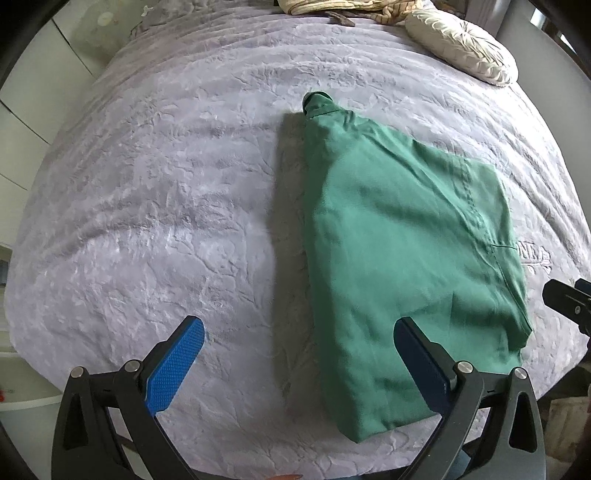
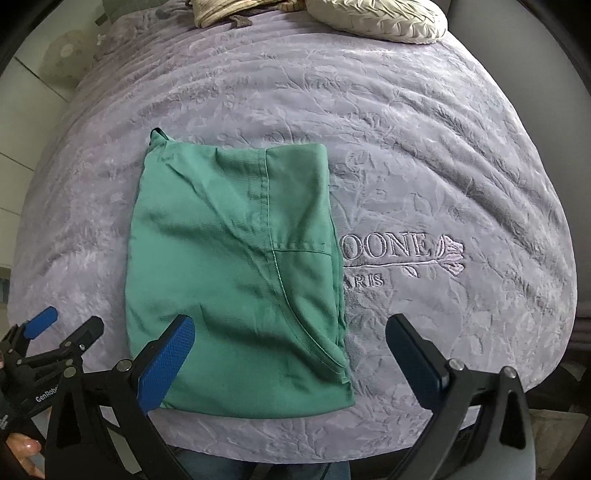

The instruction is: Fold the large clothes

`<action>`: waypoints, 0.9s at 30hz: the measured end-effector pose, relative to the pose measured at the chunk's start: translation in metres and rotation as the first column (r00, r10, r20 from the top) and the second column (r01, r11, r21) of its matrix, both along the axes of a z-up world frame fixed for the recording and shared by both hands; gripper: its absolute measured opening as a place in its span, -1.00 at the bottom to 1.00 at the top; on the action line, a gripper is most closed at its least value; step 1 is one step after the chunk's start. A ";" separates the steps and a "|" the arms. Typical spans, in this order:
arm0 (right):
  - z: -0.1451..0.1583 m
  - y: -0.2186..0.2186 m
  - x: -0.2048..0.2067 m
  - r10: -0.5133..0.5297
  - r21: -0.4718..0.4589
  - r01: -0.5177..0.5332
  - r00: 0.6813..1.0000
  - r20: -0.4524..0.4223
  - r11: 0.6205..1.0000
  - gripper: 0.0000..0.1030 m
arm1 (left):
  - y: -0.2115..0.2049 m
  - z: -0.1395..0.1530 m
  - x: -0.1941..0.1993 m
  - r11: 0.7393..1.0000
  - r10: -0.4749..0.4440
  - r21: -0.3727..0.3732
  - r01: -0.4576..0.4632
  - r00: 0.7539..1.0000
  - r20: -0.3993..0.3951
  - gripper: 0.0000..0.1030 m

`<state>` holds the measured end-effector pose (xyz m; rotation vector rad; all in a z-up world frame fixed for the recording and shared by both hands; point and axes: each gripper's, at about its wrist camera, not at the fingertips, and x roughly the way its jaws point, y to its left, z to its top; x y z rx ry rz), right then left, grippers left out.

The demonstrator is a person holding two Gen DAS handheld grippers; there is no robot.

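A green garment (image 1: 402,258) lies folded into a long rectangle on the lilac bedspread (image 1: 166,203); it also shows in the right wrist view (image 2: 236,266). A narrow end of it sticks out at the far corner. My left gripper (image 1: 299,354) is open and empty, above the bed by the garment's near left edge. My right gripper (image 2: 290,350) is open and empty, above the garment's near right corner. The left gripper also shows at the left edge of the right wrist view (image 2: 59,328). The right gripper shows at the right edge of the left wrist view (image 1: 569,299).
A cream cushion (image 1: 461,44) and crumpled beige bedding (image 1: 332,7) lie at the far end of the bed. Embroidered lettering (image 2: 399,254) marks the bedspread right of the garment. The bed's near edge is just below the grippers.
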<state>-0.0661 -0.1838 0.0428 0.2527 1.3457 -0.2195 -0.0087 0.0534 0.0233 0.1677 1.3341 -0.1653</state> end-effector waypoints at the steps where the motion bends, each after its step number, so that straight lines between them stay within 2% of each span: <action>1: 0.000 0.000 0.000 0.002 -0.004 -0.002 1.000 -0.003 1.000 0.99 | 0.000 0.000 0.000 1.000 -0.001 0.002 0.001 1.000 0.002 1.00; 27: 0.001 0.002 0.003 0.030 -0.053 -0.031 0.999 -0.025 0.998 0.99 | -0.014 0.009 -0.002 0.998 -0.033 0.049 0.031 0.999 0.042 1.00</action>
